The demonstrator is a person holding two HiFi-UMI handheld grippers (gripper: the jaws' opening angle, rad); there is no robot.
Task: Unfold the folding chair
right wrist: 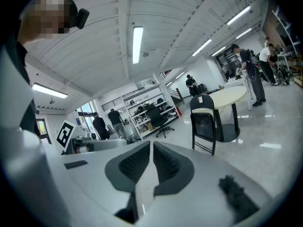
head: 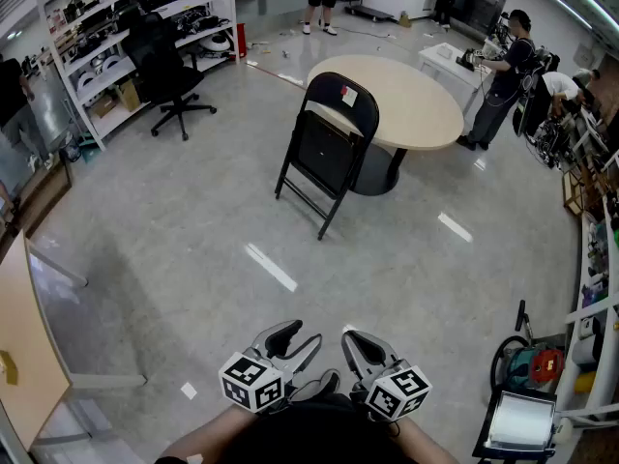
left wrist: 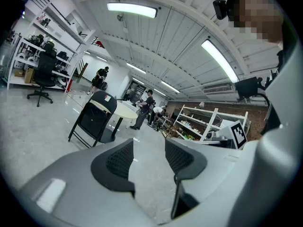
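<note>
From the head view, my left gripper (head: 296, 337) and right gripper (head: 367, 342) sit low, side by side and close to my body, each with its marker cube nearest me. The chair (head: 327, 148) stands on the floor (head: 193, 249) straight ahead of both pairs of fingers, well apart from them. It is on its legs, with the seat panel steep rather than level. Just behind it is a round table (head: 416, 100), and the chair's back is at that table's near edge. An office chair (head: 169, 61) stands farther off, ahead and to the left of my left fingers, beside shelves (head: 126, 22).

In the left gripper view, my left gripper (left wrist: 149, 151) has its fingers (left wrist: 119, 161) clearly apart, with only bare floor between them. They grip nothing. The chair (left wrist: 93, 119) is beyond the left finger, up and to the left of it, in front of the table (left wrist: 125, 110).

In the right gripper view, my right gripper (right wrist: 151, 150) has its fingers (right wrist: 135, 163) drawn almost together. Only a thin slit is left between the pads, and nothing is in it. The chair (right wrist: 204, 123) is beyond the fingers and off to their right, untouched, with the table (right wrist: 232, 94) just behind it. The office chair (right wrist: 158, 117) is farther back, nearly in line with the fingers.
</note>
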